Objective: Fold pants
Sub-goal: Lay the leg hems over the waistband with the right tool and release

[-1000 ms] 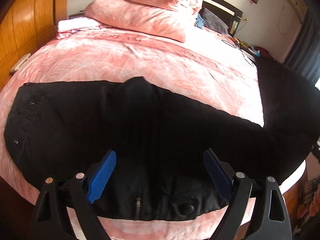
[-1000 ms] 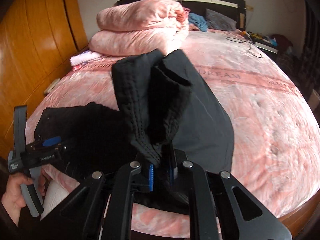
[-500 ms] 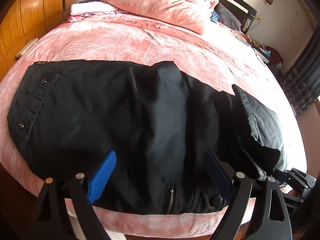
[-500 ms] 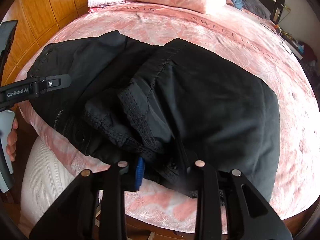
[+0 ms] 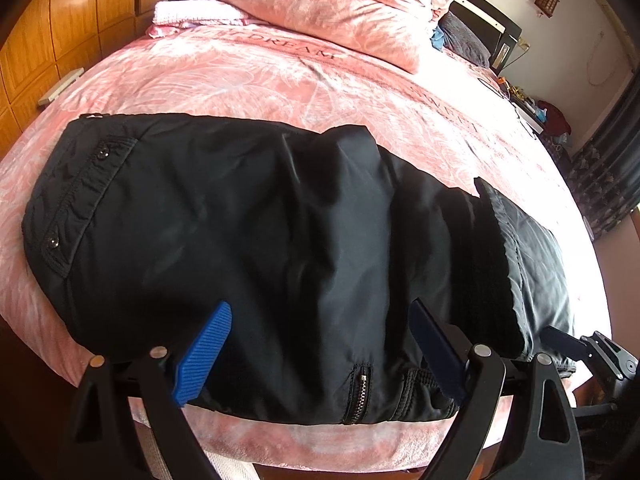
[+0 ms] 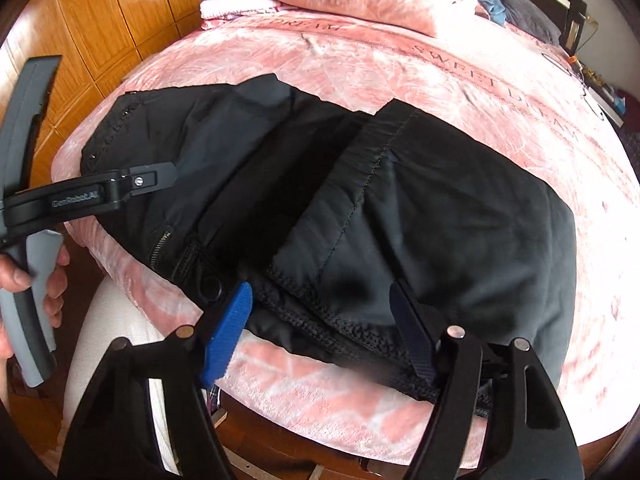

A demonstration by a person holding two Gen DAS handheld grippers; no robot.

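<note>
Black pants [image 5: 280, 240] lie folded across the near edge of the pink bed [image 5: 280, 92]. Their zipper and waist button face me, and the leg hems [image 6: 360, 184] are laid over the waist part. My left gripper [image 5: 320, 344] hovers open above the waistband with nothing between its blue pads. It shows again in the right wrist view as the left gripper [image 6: 136, 182], held by a hand [image 6: 24, 280]. My right gripper [image 6: 320, 328] hangs over the hem end of the pants [image 6: 440, 220]. Its jaws are opening and the stitched hem lies loose between them, with no pad pressing on it.
Folded pink quilts [image 5: 328, 4] and a white towel [image 5: 188, 14] lie at the head of the bed. A wooden wardrobe [image 6: 104, 12] runs along the left. A cluttered bedside stand [image 5: 532, 108] is at far right. The bed's front edge [image 6: 320, 392] is just below both grippers.
The right gripper brought the raised leg hems down onto the waist part and let go, its jaws spreading. The left gripper shifted slightly and stayed open.
</note>
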